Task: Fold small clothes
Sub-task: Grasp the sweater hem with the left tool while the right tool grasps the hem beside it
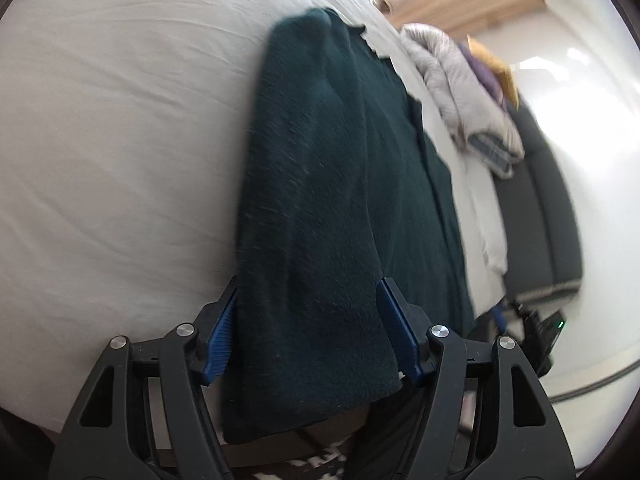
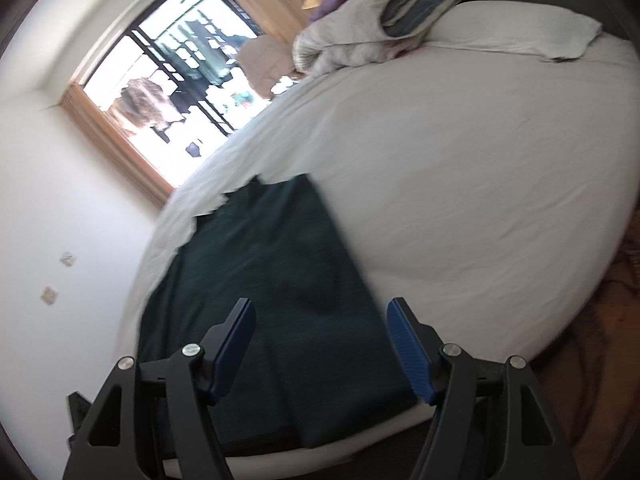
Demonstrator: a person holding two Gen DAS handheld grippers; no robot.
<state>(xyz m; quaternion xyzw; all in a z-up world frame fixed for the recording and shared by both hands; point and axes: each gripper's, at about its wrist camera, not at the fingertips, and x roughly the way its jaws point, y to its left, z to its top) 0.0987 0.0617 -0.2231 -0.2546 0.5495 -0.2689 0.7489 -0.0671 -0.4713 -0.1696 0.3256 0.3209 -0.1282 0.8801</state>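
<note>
1. Left wrist view: the left gripper (image 1: 308,320) hangs over the near end of a dark green fleece garment (image 1: 340,168) that lies on the bed (image 1: 120,120). Its jaws stand wide, 1 blue pad on each side of a folded flap, and I see no pad pressing the cloth, so it holds nothing.
2. Right wrist view: the right gripper (image 2: 320,344) also has its jaws wide and empty, above the same garment's near edge where it reaches the edge of the mattress.
3. Where the garment is: it lies in a long strip near 1 side of the white sheet, with a layer already laid over lengthwise in the left wrist view. Its near end droops a little over the bed's edge. The far end touches a pale scrap of cloth I cannot identify.
4. Elsewhere: a heap of bedding (image 2: 360,40) and a pillow (image 2: 520,28) sit at the far end of the bed, well apart from the garment, and a window (image 2: 180,80) shows beyond.
5. Step in hand, as I judge it: a lengthwise fold looks finished and both grippers are between grasps.
6. Next move, as I judge it: each gripper should pinch 1 near corner through all layers, then carry the near end toward the far end for a crosswise fold. The thick fleece may slip or spring back if only the top layer is caught.
</note>
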